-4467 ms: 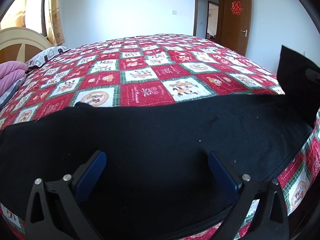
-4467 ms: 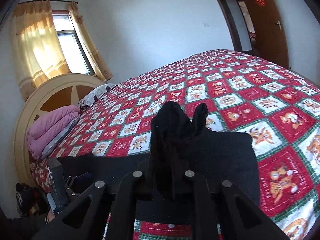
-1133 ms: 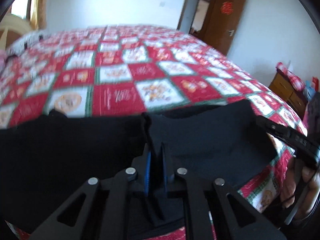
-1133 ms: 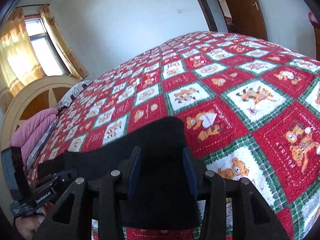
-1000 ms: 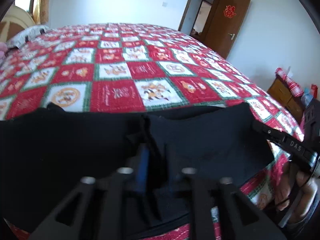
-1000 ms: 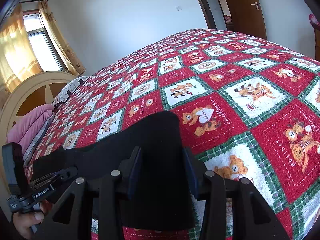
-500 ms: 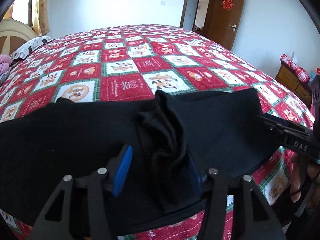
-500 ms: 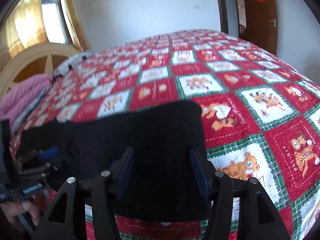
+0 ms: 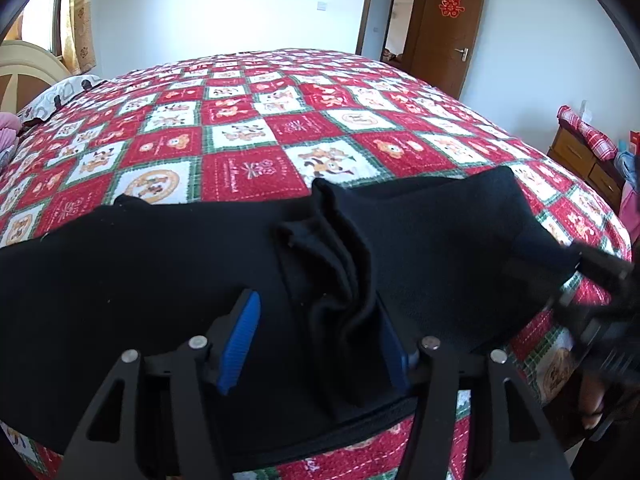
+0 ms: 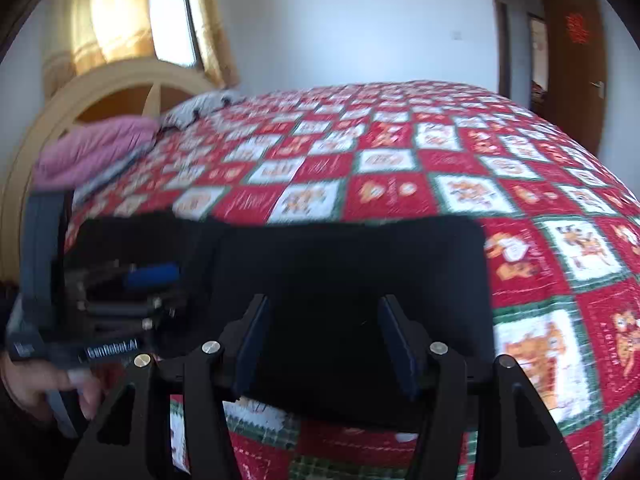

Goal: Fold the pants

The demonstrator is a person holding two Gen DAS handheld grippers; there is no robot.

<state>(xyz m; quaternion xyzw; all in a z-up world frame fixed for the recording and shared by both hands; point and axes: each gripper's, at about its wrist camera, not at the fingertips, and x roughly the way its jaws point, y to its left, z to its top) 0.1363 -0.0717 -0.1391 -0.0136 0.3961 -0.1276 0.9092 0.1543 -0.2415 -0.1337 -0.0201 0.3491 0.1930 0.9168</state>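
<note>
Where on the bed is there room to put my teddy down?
The quilt is bare beyond the black pants, toward the far wall, and right of them in the right wrist view. The near edge is crowded: pants and both grippers. Pillows fill the headboard end.

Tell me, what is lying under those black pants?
The black fabric pants lie on a red, white and green patchwork quilt covering the bed. The quilt squares directly beneath them are hidden, as is anything else there.

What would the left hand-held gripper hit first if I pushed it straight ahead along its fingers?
Most likely the bunched ridge of the black pants, which already lies between the opening jaws of the left hand-held gripper. Beyond it comes the red patchwork quilt. Depth is hard to judge here.
</note>
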